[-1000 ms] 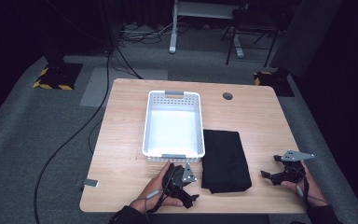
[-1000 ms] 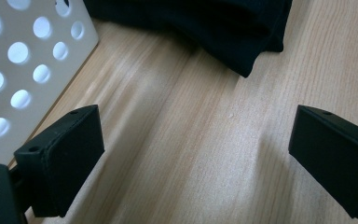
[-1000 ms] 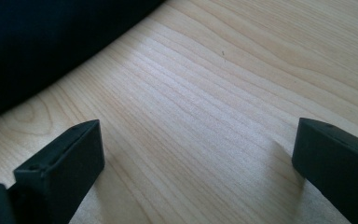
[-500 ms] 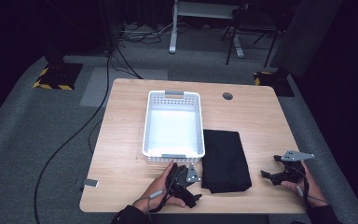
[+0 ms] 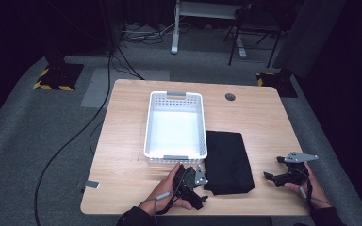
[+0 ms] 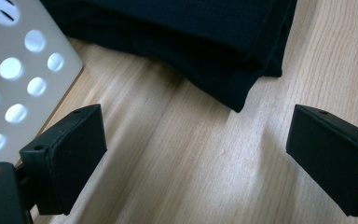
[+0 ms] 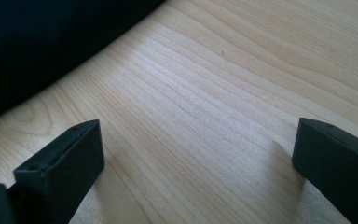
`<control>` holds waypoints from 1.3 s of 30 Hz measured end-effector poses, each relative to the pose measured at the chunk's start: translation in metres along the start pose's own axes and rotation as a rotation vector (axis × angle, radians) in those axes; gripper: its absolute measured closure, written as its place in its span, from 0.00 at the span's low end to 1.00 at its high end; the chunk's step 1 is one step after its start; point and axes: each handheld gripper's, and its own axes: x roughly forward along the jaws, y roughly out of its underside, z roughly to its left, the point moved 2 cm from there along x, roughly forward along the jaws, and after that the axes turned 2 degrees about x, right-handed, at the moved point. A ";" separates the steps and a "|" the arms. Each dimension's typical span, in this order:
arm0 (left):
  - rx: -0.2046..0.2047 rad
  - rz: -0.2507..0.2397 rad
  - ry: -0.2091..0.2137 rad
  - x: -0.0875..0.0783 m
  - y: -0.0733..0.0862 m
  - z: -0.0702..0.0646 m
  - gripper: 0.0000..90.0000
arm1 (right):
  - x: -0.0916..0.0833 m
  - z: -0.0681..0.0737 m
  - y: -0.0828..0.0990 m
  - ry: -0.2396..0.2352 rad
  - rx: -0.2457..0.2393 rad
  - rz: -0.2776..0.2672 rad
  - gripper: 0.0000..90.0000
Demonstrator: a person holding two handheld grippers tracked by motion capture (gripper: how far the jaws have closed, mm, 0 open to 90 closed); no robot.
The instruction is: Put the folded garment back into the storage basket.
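Left gripper (image 5: 194,184), jaws wide apart, low at near corner of folded black cloth (image 5: 228,161) beside white basket (image 5: 175,126), presumably lining up a grasp; right gripper (image 5: 283,175) open, idle on table (image 5: 122,136).

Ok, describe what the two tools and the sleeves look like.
Both tools are black. The left tool and right tool each carry a grey three-cornered plate on top. Their jaws are blocky black pads with small holes near the corners. Thin cables trail back over the hands, and the sleeves are dark.

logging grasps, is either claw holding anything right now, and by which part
Nothing is held. The left claw and the right claw are both open over bare table, near the folded black cloth.
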 end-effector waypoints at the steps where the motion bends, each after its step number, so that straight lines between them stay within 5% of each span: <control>1: 0.000 -0.001 -0.001 0.001 -0.001 0.000 0.05 | 0.000 0.000 0.000 0.001 0.000 -0.001 0.03; 23: 0.016 0.001 0.024 0.017 -0.018 -0.005 0.05 | 0.000 0.000 0.000 0.003 0.002 -0.001 0.03; 39: -0.029 -0.014 0.032 0.032 -0.029 -0.002 0.05 | 0.000 0.000 0.000 0.005 0.003 -0.001 0.03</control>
